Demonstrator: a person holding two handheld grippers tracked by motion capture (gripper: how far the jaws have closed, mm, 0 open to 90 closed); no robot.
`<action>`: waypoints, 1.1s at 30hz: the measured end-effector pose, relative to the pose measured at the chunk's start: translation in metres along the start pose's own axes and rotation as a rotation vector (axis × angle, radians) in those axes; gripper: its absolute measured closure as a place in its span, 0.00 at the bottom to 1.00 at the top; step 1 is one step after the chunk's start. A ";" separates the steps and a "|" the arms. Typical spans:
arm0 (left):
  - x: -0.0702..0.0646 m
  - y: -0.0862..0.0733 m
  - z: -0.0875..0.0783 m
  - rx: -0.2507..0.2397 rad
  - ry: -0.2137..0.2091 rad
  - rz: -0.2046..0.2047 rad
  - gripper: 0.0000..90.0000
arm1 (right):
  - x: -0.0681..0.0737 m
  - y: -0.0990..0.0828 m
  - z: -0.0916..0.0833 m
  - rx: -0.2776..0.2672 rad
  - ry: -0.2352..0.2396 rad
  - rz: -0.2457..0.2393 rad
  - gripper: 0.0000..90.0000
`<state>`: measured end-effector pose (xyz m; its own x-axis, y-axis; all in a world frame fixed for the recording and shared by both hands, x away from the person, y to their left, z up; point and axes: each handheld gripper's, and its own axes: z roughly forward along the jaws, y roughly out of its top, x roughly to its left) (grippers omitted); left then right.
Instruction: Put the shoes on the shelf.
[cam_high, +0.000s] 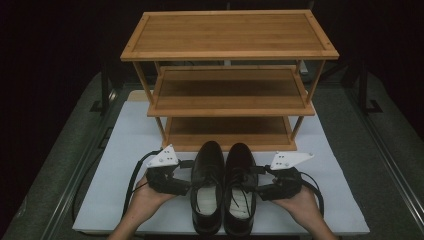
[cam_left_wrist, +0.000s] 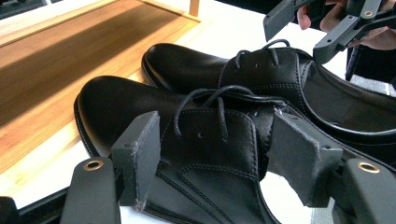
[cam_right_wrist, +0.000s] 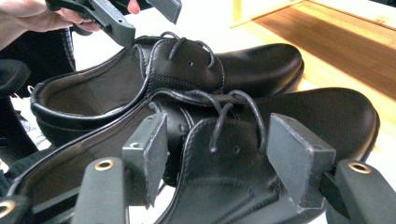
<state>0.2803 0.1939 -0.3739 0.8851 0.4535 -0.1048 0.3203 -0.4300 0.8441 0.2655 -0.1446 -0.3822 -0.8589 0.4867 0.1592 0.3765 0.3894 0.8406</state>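
Observation:
Two black lace-up dress shoes stand side by side on the white mat, toes toward the rack: the left shoe (cam_high: 207, 167) and the right shoe (cam_high: 241, 167). My left gripper (cam_high: 186, 176) is open at the left shoe's outer side. In the left gripper view its pads (cam_left_wrist: 137, 158) straddle the laced top of the left shoe (cam_left_wrist: 121, 107), with the right shoe (cam_left_wrist: 187, 65) beyond. My right gripper (cam_high: 260, 181) is open at the right shoe's outer side. Its pads (cam_right_wrist: 299, 158) straddle the laced top of the right shoe (cam_right_wrist: 327, 112), with the left shoe (cam_right_wrist: 261, 58) behind.
A three-tier wooden shoe rack (cam_high: 227, 37) stands just beyond the shoes' toes, its bottom shelf (cam_high: 227, 127) level with them. The white mat (cam_high: 125, 150) covers the grey table. Cables trail from both grippers. Dark surroundings lie past the table's edges.

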 end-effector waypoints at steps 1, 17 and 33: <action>0.000 0.000 0.000 0.001 0.004 0.001 0.39 | 0.000 0.001 0.001 -0.003 0.001 0.005 0.43; -0.003 -0.006 0.011 0.029 -0.046 0.029 0.66 | 0.002 -0.006 0.009 0.028 0.010 -0.005 0.66; -0.013 -0.004 0.003 0.000 0.021 0.074 0.98 | 0.003 -0.006 0.003 0.007 0.027 -0.021 0.96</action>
<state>0.2682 0.1872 -0.3769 0.8989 0.4371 -0.0309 0.2545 -0.4632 0.8489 0.2615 -0.1429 -0.3879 -0.8758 0.4570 0.1554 0.3603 0.4048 0.8405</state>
